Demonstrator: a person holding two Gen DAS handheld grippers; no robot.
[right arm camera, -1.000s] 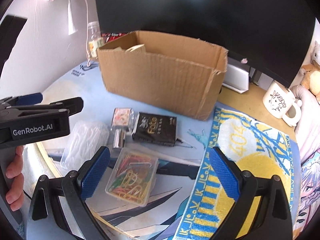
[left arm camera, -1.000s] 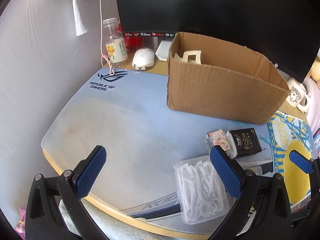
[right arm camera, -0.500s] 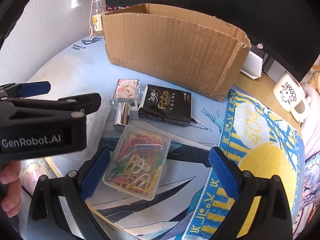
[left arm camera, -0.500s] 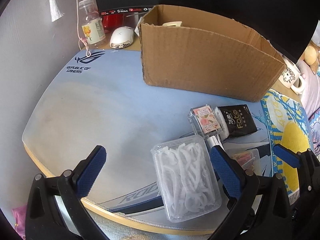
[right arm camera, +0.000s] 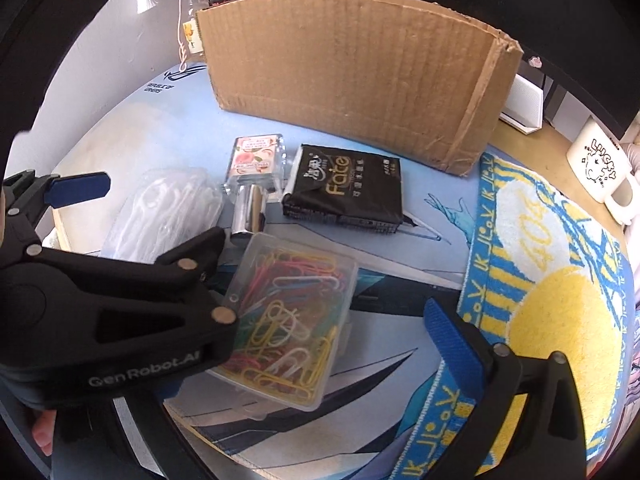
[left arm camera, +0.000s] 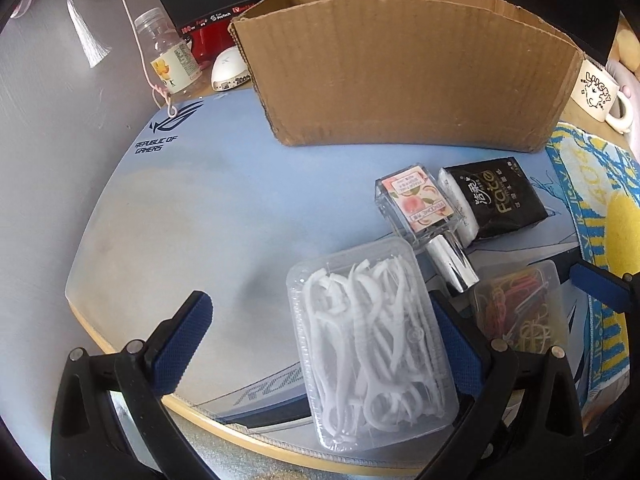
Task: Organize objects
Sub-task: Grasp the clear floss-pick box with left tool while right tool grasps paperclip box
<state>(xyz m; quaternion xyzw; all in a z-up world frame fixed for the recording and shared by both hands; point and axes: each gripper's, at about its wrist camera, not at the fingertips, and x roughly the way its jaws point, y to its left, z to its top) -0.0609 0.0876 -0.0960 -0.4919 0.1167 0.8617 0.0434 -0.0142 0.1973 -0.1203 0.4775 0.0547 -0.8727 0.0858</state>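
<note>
Lowered and brought forward since a second ago, the left gripper (left arm camera: 320, 344) is now seen with its ribbed blue pads spread wide on either side of a clear plastic box of white floss picks (left arm camera: 370, 338), the right pad touching or just beside the box's wall. One such box is seen, lying at the near edge of the pale blue desk mat (left arm camera: 192, 208). Just beside it lie one glass perfume bottle (left arm camera: 420, 206) with a peach label and a mirrored cap, one glossy black tissue pack (left arm camera: 496, 198), and one transparent case of coloured paper clips (right arm camera: 288, 328). Behind them stands a single corrugated cardboard box (left arm camera: 408, 76).

From the right wrist view, the right gripper (right arm camera: 312, 344) is held open around the paper-clip case, only one blue pad being visible because the left tool's black body covers the other. A yellow-and-blue terry towel (right arm camera: 552, 280) and a white mug (right arm camera: 600, 168) are shown most fully there; a small plastic bottle (left arm camera: 170, 56) and a white tassel (left arm camera: 86, 38) appear clearly only in the left view.
</note>
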